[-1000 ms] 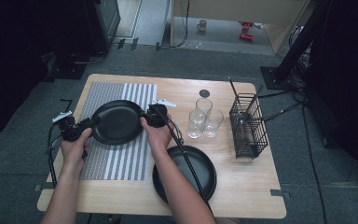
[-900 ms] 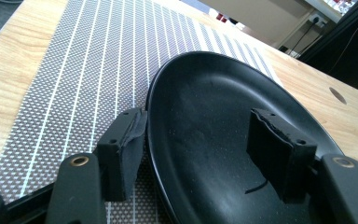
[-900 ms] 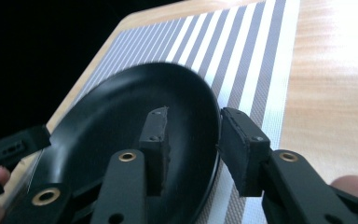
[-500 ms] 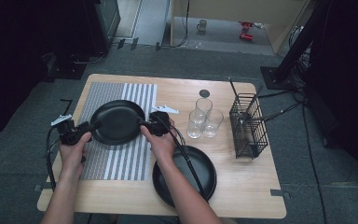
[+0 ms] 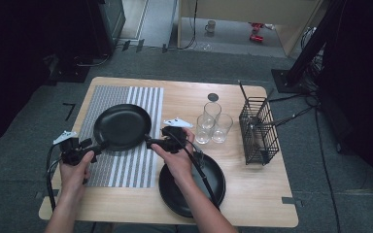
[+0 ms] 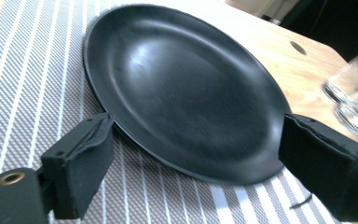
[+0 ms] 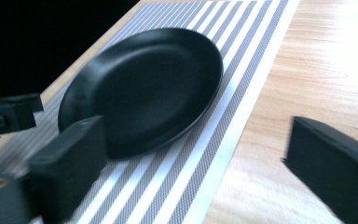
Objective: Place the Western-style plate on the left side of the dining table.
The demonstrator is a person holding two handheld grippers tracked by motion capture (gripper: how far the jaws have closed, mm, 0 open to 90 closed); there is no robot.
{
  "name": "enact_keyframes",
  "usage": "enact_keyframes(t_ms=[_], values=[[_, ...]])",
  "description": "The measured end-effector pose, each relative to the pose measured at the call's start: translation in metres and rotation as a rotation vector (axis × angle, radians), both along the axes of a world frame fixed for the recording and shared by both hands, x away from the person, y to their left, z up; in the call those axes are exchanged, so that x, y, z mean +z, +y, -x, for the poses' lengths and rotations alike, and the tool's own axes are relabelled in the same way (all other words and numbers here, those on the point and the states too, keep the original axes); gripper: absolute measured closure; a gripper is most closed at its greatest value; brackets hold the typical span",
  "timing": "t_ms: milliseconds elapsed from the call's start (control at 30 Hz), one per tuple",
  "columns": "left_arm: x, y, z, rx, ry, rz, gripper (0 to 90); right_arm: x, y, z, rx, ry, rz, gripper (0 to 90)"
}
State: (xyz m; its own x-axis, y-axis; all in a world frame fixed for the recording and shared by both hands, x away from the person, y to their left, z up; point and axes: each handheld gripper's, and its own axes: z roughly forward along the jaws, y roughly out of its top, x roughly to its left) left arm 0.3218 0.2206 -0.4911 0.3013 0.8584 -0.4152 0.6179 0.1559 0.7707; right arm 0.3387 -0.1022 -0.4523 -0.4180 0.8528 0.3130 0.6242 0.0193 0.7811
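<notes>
Left gripper (image 5: 98, 146) and right gripper (image 5: 148, 142): jaws just opened wide, nothing clamped, flanking black plate (image 5: 122, 126), which sits on striped placemat (image 5: 126, 167). Risks: clipping plate rim on retreat, skidding it; right cable dragging across second plate (image 5: 213, 191) or glasses (image 5: 213, 127) beside placemat.

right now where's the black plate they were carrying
In the high view the black plate lies on the striped placemat at the table's left, between the open left gripper and right gripper.
</notes>
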Motion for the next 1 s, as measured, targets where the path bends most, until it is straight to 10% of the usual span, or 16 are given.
enact_keyframes(t_ms=[1000], values=[[-0.021,-0.019,0.053,-0.010,0.022,-0.215,9.7,-0.001,-0.054,0.075,0.000,-0.055,0.069,0.0]])
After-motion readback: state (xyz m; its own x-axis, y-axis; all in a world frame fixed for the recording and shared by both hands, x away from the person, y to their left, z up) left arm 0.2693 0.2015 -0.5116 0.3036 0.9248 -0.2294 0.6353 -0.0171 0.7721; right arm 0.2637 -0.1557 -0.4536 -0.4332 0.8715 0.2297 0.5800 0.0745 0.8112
